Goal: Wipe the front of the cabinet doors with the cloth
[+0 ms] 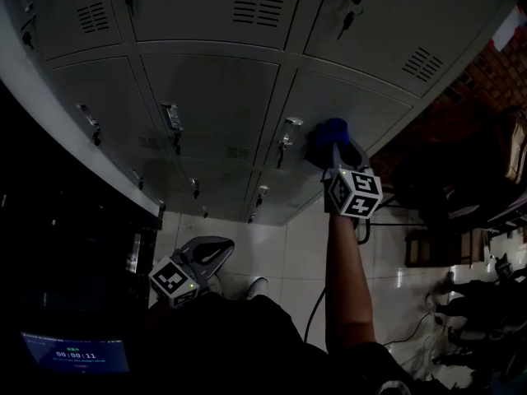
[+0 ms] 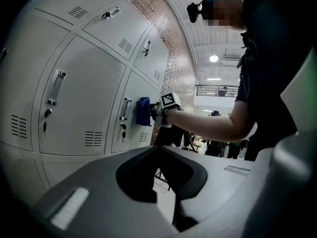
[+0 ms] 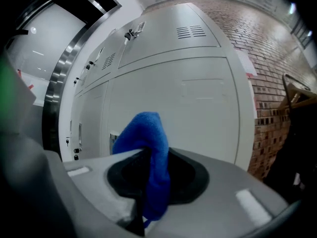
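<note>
Grey locker-style cabinet doors fill the upper head view. My right gripper is shut on a blue cloth and holds it against a lower right door, just right of that door's handle. In the right gripper view the cloth bunches up out of the closed jaws of the right gripper, with the door close ahead. The left gripper view shows the cloth pressed to the door beside a handle. My left gripper hangs low over the floor, away from the doors, shut and holding nothing.
A brick wall meets the cabinets at the right, with dark chairs and tables beyond. A cable trails over the white tiled floor. A small screen glows at the lower left, beside a dark metal-framed opening.
</note>
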`<action>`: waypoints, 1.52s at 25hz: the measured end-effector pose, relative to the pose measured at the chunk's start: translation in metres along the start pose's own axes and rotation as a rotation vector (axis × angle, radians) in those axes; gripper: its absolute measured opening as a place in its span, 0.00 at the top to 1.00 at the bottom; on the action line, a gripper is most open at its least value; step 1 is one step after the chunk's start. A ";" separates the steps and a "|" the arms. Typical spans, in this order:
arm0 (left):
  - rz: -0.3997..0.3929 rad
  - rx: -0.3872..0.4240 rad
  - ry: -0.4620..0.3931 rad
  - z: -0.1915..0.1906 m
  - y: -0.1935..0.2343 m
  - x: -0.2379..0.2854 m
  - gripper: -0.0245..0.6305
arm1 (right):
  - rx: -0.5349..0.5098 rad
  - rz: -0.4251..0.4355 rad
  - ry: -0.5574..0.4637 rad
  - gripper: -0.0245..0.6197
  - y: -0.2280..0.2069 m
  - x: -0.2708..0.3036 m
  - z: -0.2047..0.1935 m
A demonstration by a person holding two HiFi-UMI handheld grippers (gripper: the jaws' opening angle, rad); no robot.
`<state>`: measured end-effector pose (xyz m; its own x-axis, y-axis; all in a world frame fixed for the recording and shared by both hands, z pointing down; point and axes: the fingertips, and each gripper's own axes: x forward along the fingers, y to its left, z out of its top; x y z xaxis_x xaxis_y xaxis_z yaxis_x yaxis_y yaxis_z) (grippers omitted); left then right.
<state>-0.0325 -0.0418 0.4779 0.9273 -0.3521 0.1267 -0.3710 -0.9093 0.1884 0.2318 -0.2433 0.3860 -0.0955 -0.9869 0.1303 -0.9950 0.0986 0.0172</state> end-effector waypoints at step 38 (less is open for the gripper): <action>0.008 0.004 0.007 -0.008 -0.010 0.006 0.96 | 0.076 -0.081 -0.083 0.86 -0.036 -0.059 0.001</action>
<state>-0.0235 -0.0325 0.4849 0.9239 -0.3581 0.1348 -0.3784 -0.9074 0.1830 0.2732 -0.1885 0.3766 -0.0142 -0.9987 0.0494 -0.9986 0.0116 -0.0516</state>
